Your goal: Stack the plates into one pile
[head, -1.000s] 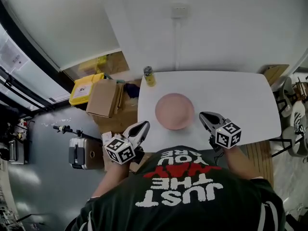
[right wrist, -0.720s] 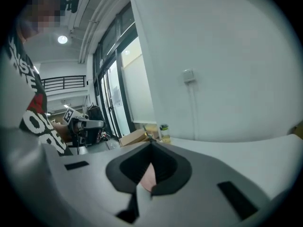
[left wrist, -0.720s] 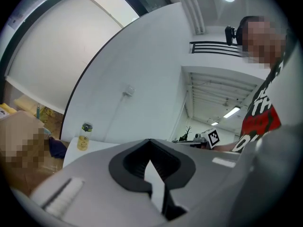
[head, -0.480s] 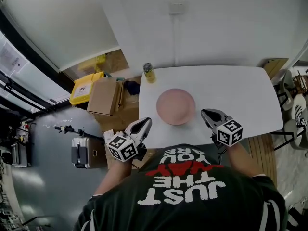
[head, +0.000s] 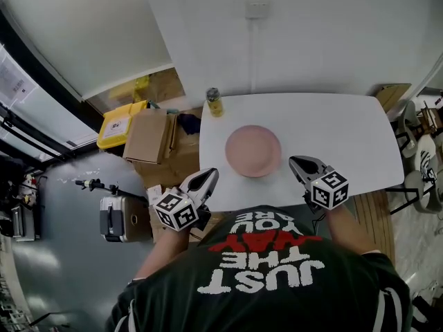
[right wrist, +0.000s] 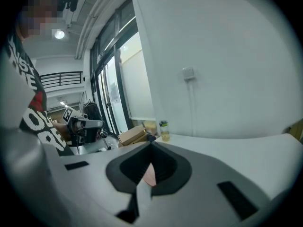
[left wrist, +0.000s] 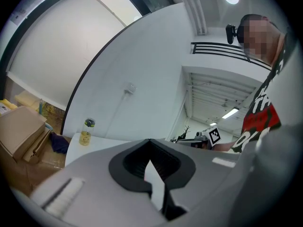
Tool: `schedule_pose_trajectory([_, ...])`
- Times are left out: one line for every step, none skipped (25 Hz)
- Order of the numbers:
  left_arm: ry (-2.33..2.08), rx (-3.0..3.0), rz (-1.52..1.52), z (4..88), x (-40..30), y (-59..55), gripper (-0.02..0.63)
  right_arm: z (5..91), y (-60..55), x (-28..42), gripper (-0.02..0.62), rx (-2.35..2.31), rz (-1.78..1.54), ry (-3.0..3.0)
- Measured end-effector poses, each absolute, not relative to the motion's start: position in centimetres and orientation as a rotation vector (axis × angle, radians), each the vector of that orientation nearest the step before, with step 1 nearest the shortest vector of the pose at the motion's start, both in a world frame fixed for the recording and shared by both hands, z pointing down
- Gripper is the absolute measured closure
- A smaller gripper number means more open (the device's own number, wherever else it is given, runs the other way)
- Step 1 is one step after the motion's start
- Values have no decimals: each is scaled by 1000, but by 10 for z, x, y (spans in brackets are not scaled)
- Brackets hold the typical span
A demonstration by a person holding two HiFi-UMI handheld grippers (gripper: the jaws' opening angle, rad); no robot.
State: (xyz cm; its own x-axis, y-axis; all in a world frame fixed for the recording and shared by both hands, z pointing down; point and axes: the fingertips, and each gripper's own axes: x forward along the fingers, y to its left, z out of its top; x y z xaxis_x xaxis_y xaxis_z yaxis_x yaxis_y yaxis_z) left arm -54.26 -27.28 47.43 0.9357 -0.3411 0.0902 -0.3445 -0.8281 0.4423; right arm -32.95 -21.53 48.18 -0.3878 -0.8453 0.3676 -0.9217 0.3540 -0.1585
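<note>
Hovering over near edge of table [head: 346, 133]: left gripper [head: 206, 179], right gripper [head: 298, 163], both pressed together, empty. Plates [head: 253, 151] mid-table, between and beyond them, showing as one pink round. Stacking looks finished; next move probably only retreat.

We get the head view from high above the white table [head: 346, 137], facing steeply down. It sits far enough off to hold the whole tabletop, with the person's shirt [head: 263, 275] along the bottom edge. The left gripper view rides the left gripper [head: 206, 178] just off the table's near-left corner, low, facing across the table toward the wall [head: 311, 40]. The right gripper view rides the right gripper [head: 297, 164] at the table's near edge, low, facing across it and leftward. All three share the bottle [head: 214, 104] at the table's far-left corner. Head and right gripper views share the pink plate [head: 252, 151] at the table's middle. Each gripper view catches the other gripper.
</note>
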Motion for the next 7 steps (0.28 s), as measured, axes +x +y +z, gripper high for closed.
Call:
schedule_pose_trajectory([-492, 2626, 11, 475, -544, -274, 598, 482, -216, -330, 591, 1591, 503, -2391])
schedule_pose_trajectory([-491, 2624, 10, 475, -545, -274, 598, 481, -216, -331, 591, 1593, 503, -2389])
schedule_pose_trajectory([-491, 2622, 9, 475, -547, -275, 598, 481, -216, -331, 591, 1596, 504, -2387])
schedule_pose_trajectory([-490, 2621, 8, 474, -549, -275, 598, 481, -217, -332, 591, 1599, 505, -2384])
schedule_pose_trajectory([-490, 2620, 7, 474, -551, -276, 598, 480, -217, -333, 591, 1602, 506, -2382])
schedule_pose_trajectory([-490, 2620, 7, 473, -553, -276, 598, 480, -217, -333, 591, 1605, 506, -2379])
schedule_pose_trajectory([-491, 2619, 6, 473, -555, -276, 598, 479, -217, -334, 591, 1608, 506, -2377])
